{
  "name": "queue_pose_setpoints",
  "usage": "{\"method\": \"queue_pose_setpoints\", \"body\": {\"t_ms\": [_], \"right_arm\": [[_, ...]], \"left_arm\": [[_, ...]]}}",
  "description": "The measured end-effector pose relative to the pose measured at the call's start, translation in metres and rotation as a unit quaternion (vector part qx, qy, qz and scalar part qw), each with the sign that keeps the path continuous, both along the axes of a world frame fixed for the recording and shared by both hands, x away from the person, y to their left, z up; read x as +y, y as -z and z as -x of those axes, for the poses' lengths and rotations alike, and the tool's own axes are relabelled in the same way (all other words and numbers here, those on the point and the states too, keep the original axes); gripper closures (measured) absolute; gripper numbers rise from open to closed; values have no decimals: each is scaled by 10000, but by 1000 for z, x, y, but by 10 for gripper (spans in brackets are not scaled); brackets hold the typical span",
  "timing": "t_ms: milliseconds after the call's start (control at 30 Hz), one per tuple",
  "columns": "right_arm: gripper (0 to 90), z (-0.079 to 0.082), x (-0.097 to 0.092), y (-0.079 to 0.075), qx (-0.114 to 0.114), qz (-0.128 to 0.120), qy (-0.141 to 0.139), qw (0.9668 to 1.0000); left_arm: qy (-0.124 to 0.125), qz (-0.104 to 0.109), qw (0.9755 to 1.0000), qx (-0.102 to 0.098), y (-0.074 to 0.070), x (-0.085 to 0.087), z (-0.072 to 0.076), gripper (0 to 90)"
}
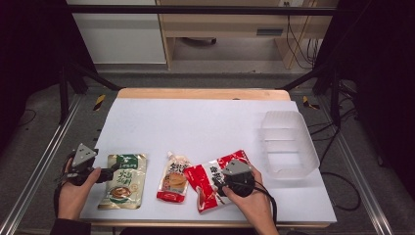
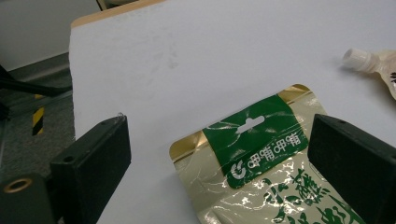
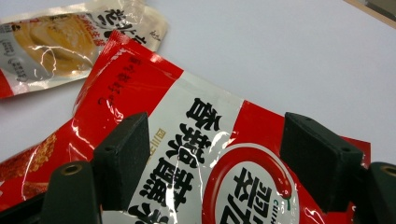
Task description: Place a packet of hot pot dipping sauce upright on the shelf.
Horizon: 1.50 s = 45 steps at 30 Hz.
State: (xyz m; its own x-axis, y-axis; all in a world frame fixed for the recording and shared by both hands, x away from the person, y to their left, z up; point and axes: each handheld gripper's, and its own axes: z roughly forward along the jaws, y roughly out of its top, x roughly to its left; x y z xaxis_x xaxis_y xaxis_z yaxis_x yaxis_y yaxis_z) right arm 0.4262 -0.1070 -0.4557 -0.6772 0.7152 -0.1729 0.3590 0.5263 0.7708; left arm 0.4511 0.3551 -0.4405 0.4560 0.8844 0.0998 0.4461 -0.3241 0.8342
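Three food pouches lie in a row near the front of the white table top (image 1: pixel 205 122). A green and gold pouch (image 1: pixel 125 181) (image 2: pixel 261 158) is at the left. My left gripper (image 1: pixel 108 173) (image 2: pixel 219 133) is held at its left edge, open, jaws either side of the pouch's top end and not touching it. In the middle lies a cream spout pouch (image 1: pixel 173 178) (image 2: pixel 373 63) (image 3: pixel 70 37). A red and white packet (image 1: pixel 210 183) (image 3: pixel 154 84) lies flat at the right. My right gripper (image 1: pixel 229 180) (image 3: pixel 215 135) hovers over it, open.
A clear plastic tub (image 1: pixel 288 144) stands at the right side of the table. The table's left edge (image 2: pixel 72 93) drops to a dark floor with metal rails. Bare white surface stretches behind the pouches.
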Motion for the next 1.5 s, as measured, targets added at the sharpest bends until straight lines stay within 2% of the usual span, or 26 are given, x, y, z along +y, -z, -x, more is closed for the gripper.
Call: {"method": "queue_pose_setpoints", "body": {"t_ms": [100,267,300,500,567,600,733,767,800,833,867,967,1067,1100,1233,1267,1333,1400,1433,1500], "right_arm": [[243,0,-1,1,-49,97,-12,9999],[233,3,-2,1,-18,119,19,9999],[229,4,-2,0,-22,126,12,9999],[205,4,1,1,6,169,3,9999],[196,3,3,3,48,252,2,9997],[196,3,3,3,48,252,2,9997],[190,2,5,5,89,295,-34,9995],[190,2,5,5,89,295,-34,9995],[187,3,6,5,102,321,-50,9994],[187,3,6,5,102,321,-50,9994],[186,3,6,6,127,339,-48,9993],[185,3,6,6,138,350,-50,9993],[184,2,6,6,148,348,-57,9993],[183,2,7,7,151,340,-72,9993],[182,2,8,7,167,343,-66,9993],[181,2,7,6,162,325,-71,9993],[181,2,7,6,162,328,-67,9993],[180,1,6,6,167,320,-47,9993],[180,1,5,6,172,299,-43,9994],[179,1,5,6,181,291,-47,9994]], "left_arm": [[74,-70,9999,69,0,3,-1,62],[169,-7,9998,53,0,7,-3,59],[254,23,9996,82,2,9,-6,59],[325,-5,9993,198,6,15,-13,71],[411,-53,9986,325,10,16,-19,79],[411,-53,9986,325,10,16,-19,84],[500,-177,9967,608,18,17,-31,88],[500,-177,9967,608,18,17,-31,92],[578,-185,9957,702,21,16,-35,97],[578,-185,9957,702,21,16,-35,100],[617,-192,9946,816,24,15,-39,102],[700,-175,9932,909,27,14,-42,122],[783,-174,9912,1055,29,13,-42,147],[844,-135,9901,1115,30,14,-42,189],[956,-9,9892,1114,28,14,-40,259],[1029,24,9881,1143,26,14,-38,263],[1047,0,9880,1136,26,15,-37,263],[1045,77,9882,1114,24,17,-34,300],[1049,187,9881,1106,22,19,-31,300],[1088,233,9880,1072,19,21,-24,326]]}}
